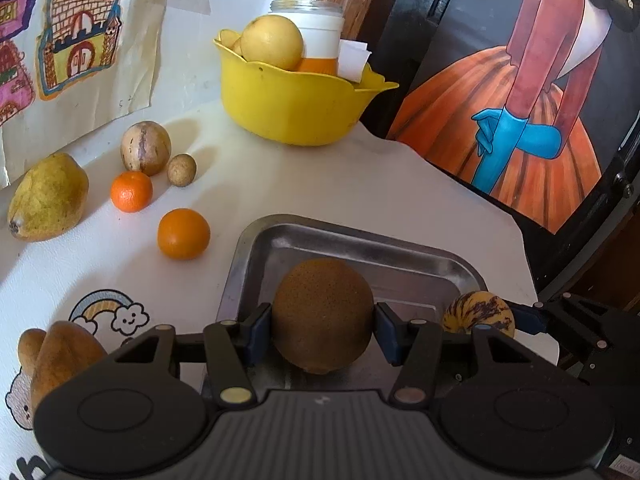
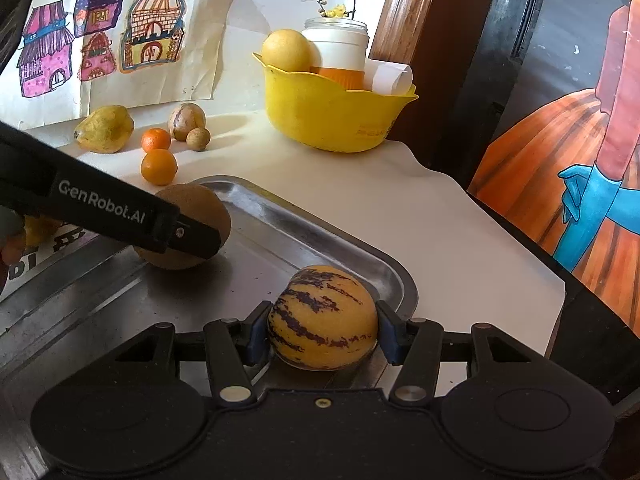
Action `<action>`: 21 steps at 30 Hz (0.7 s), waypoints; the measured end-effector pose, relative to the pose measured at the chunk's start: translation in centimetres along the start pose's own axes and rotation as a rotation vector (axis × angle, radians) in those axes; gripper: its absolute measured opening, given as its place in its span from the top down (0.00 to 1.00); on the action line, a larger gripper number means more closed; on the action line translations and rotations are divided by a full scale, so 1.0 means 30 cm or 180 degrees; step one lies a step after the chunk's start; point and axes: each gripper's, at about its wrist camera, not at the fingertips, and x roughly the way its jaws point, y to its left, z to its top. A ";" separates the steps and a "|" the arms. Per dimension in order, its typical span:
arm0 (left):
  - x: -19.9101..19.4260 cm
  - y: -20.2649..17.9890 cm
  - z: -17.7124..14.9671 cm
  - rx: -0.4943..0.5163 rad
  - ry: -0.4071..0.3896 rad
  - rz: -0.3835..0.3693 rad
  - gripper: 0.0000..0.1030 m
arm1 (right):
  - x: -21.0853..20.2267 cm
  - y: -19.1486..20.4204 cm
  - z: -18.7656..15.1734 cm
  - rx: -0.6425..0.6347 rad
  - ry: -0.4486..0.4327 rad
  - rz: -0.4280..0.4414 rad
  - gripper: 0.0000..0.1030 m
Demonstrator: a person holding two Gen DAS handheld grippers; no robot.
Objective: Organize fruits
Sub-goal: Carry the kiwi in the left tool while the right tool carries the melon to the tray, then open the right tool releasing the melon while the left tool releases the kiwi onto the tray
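**Two fruits, two grips, both over the tray**

The brown round fruit (image 1: 322, 316) is sitting square between the blue pads of the left gripper (image 1: 323, 326), dead ahead at twelve o'clock, and the pads are pinching it at nine and three. It is roundish, with no long axis to line up. In the right wrist view it is resting low at the tray's (image 2: 280, 216) ten o'clock side, apparently touching the metal floor, though that contact is partly hidden.

The striped yellow fruit (image 2: 322, 316) is being clamped the same way by the right gripper (image 2: 322, 326), its purple streaks running side to side, over the tray's near right corner. From the left camera it is lying at three o'clock, just beside the brown one.

Further out at ten o'clock, two oranges (image 1: 183, 233), a pear (image 1: 48, 196) and two brownish fruits are waiting on the white table (image 1: 320, 184), nearer the left hand. The yellow bowl (image 1: 296, 108) is standing at twelve.

My call: the next move is letting go.
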 end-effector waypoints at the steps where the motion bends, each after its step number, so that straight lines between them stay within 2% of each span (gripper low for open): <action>1: 0.000 -0.002 0.005 -0.0001 0.0024 0.0013 0.43 | -0.003 0.001 -0.003 -0.0005 -0.0011 -0.0005 0.45; 6: -0.010 0.001 0.015 -0.0049 0.0093 0.0032 0.43 | -0.037 -0.013 -0.013 0.0041 -0.0098 -0.0041 0.35; 9: -0.065 -0.007 0.017 -0.0065 -0.0067 0.0020 0.41 | -0.086 -0.022 -0.028 0.0150 -0.0195 -0.0036 0.27; 11: -0.121 -0.023 0.022 -0.0006 -0.0221 0.0019 0.28 | -0.128 -0.026 -0.045 0.0238 -0.0269 -0.0016 0.20; 13: -0.184 -0.043 0.017 0.0053 -0.0384 0.0078 0.20 | -0.173 -0.024 -0.062 0.0301 -0.0350 -0.0042 0.17; 15: -0.244 -0.060 0.007 0.0130 -0.0502 0.0123 0.17 | -0.223 -0.017 -0.078 0.0351 -0.0443 -0.0074 0.13; 18: -0.339 -0.077 -0.027 0.0193 -0.0655 0.0215 0.07 | -0.303 -0.011 -0.103 0.0473 -0.0564 -0.0069 0.04; 20: -0.403 -0.084 -0.062 0.0205 -0.0769 0.0277 0.00 | -0.358 -0.004 -0.122 0.0546 -0.0649 -0.0052 0.02; 21: -0.435 -0.087 -0.084 0.0204 -0.0816 0.0301 0.00 | -0.384 0.002 -0.131 0.0567 -0.0674 -0.0043 0.01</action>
